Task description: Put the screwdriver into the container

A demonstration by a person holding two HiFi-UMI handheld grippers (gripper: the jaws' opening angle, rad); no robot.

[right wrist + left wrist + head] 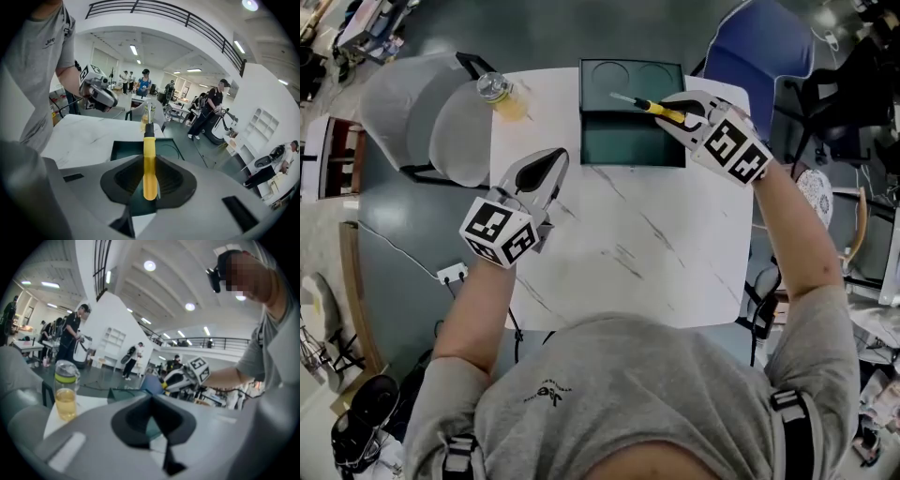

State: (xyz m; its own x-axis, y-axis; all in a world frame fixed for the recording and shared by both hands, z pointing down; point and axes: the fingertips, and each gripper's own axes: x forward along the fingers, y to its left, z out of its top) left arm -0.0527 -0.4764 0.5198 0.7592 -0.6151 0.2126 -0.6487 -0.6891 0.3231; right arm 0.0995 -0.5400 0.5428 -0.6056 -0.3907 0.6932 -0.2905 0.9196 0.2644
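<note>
Screwdriver (659, 109): handle pinched in right gripper (682, 113) jaws, shaft lengthwise over container (630, 148) at counter (656, 244) far edge; left gripper (555, 161) jaws pressed together, empty.

The only print that shows is a small dark logo (50, 42) on the chest of the person's grey shirt (33, 75). In the right gripper view it looks like "Jeep". In the head view it is too small to read.
</note>
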